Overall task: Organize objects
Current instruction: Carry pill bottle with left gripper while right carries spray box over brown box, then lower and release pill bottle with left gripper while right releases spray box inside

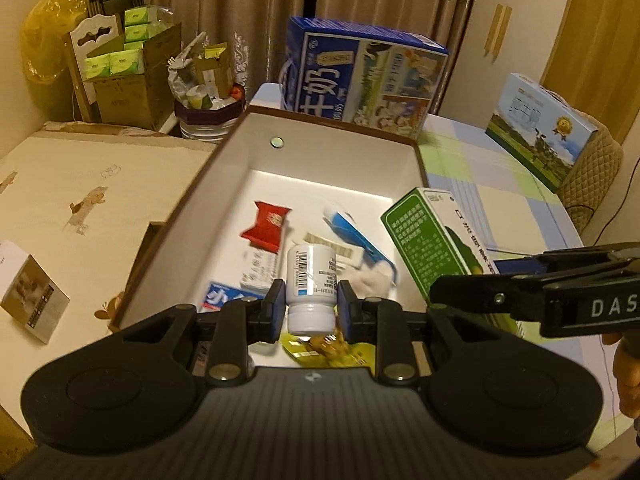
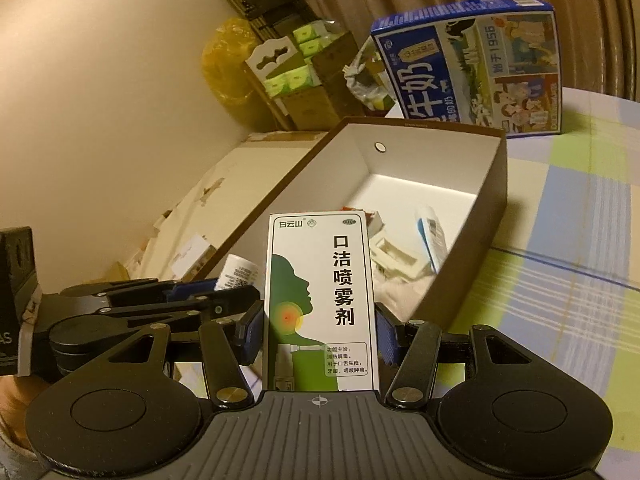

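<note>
Quickly, left to right in the left wrist view: at the left edge we see a small tan-and-white card box [image 1: 30,298] lying on the cream patterned cloth [image 1: 80,208]. Centre frame, our left gripper [image 1: 311,304] has its blue-padded fingers [image 1: 276,306] closed on a white plastic medicine bottle with a barcode label [image 1: 310,280], held over the near end of the open brown cardboard box with white inside [image 1: 224,184]. In that box lie a red candy wrapper [image 1: 265,227], a blue-and-white tube [image 1: 352,232], a cream blister strip [image 1: 336,250] and a blue-and-white sachet [image 1: 224,295]. Behind the box, upper centre, stands a blue milk carton case [image 1: 360,76]. Lower right, the green-and-white spray carton [image 1: 436,240] sits tilted at the box's right rim, and the right gripper's black frame crosses the right edge of the frame.

In the right wrist view, our right gripper [image 2: 318,336] clamps that same green-and-white spray carton [image 2: 320,300] upright between both pads, centre frame, in front of the brown box [image 2: 494,184]. The white bottle [image 2: 238,274] peeks out left of it. A checked tablecloth [image 2: 560,260] fills the right side.
</note>
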{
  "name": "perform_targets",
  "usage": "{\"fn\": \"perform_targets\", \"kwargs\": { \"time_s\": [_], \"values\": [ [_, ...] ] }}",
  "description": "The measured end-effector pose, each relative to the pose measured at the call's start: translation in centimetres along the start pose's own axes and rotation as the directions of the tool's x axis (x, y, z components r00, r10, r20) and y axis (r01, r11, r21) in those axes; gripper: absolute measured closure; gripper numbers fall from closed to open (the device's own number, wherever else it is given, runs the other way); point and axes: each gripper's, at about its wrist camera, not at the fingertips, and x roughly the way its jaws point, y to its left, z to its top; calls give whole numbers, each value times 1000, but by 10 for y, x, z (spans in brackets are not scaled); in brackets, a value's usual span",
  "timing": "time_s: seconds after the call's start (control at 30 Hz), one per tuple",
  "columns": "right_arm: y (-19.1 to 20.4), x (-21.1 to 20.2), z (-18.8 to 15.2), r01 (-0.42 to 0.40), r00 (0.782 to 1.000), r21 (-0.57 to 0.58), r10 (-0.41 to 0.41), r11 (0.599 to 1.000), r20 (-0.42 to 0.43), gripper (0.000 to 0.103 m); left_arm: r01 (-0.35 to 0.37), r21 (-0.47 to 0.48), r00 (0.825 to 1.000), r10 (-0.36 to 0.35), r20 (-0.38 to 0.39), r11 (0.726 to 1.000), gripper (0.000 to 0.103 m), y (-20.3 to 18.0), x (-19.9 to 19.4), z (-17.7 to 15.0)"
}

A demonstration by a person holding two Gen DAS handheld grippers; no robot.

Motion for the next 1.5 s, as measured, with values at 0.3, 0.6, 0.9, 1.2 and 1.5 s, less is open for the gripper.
{"fn": "perform_targets", "kwargs": {
  "time_s": [0.3, 0.6, 0.9, 1.2, 1.5],
  "values": [
    [-7, 37, 26, 88, 996, -11, -88, 996, -15, 51, -6, 18, 999, 6, -35, 1000, 81, 16, 37, 26],
    [-24, 75, 66, 215, 976, -45, -216, 975, -16, 51, 8, 49, 998, -5, -70, 999, 81, 20, 90, 61],
    [-53, 118, 107, 298, 953, -48, -300, 953, -48, 51, 10, 90, 995, -1, -99, 996, 81, 22, 138, 93],
    [-67, 154, 120, 381, 916, -100, -390, 919, -90, 51, 10, 115, 991, 5, -131, 993, 81, 23, 169, 105],
    [-74, 174, 120, 439, 882, -188, -461, 878, -95, 50, 14, 114, 990, 3, -144, 993, 81, 23, 179, 108]
  ]
}}
